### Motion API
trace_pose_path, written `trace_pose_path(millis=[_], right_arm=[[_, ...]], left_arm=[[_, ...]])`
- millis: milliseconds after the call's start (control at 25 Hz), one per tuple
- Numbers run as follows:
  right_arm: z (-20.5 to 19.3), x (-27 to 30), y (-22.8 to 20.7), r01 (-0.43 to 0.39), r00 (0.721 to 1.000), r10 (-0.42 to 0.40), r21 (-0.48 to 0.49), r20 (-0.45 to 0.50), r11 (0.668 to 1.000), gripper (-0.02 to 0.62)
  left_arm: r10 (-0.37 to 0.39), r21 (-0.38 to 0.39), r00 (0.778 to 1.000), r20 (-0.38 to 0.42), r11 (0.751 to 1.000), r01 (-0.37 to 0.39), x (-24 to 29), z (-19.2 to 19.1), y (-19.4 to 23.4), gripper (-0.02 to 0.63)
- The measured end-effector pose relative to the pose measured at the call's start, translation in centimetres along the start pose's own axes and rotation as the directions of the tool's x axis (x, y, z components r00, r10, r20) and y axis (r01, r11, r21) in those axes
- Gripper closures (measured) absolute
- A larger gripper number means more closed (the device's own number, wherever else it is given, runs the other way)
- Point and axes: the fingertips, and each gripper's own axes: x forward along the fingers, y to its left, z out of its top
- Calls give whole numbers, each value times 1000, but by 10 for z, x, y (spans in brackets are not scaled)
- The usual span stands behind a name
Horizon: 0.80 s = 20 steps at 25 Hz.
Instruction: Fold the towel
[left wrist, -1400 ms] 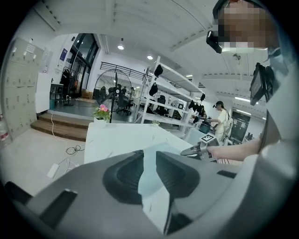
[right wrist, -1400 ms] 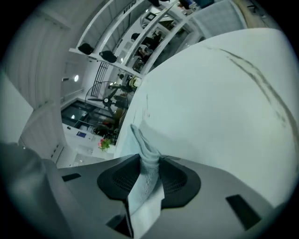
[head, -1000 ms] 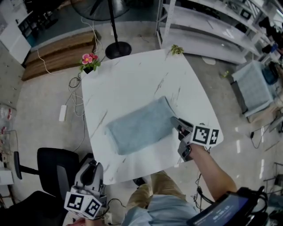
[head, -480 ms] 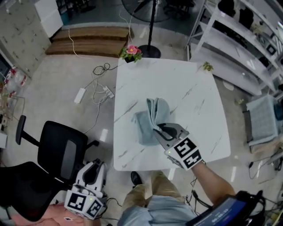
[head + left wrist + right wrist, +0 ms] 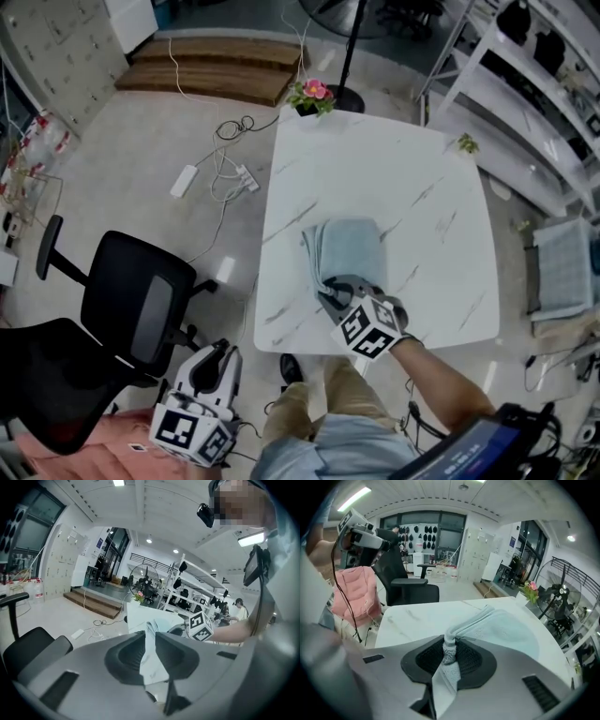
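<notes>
**Present state.** The right gripper (image 5: 450,651) is clamped on a bunched, several-layer edge of the towel (image 5: 349,246), at the towel's near side. The towel lies folded near the middle of the table (image 5: 441,187), with its stacked edges showing along its left side. The left gripper (image 5: 208,380) hangs off the table at the near left, beside the office chair (image 5: 136,309). Its jaws stand narrow with nothing between them.

**Step in hand (judged).** Set down the carried edge to complete this fold.

1. Lower the held edge until the cloth rests flat on the layer beneath.
2. Line it up with the stacked edges on the left before letting go.
3. Open the jaws only once the cloth bears its own weight.
4. Draw the gripper back toward the near side along the line of its jaws, so the pads do not drag the top layer.

**Caution.** The bunched cloth will probably leave a ridge. The idle left gripper is probably best used to hold the stack down while the ridge is smoothed.
</notes>
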Motion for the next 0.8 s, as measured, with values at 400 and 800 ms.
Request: trace_pose_path(millis=[400, 800], right_arm=[[62, -91, -12, -203, 923, 143, 137, 356, 970, 426], [42, -7, -127, -163, 973, 168, -41, 160, 986, 560]], left_arm=[[-167, 84, 986, 8, 983, 166, 61, 35, -58, 535], [-253, 199, 928, -272, 929, 311, 186, -39, -110, 535]])
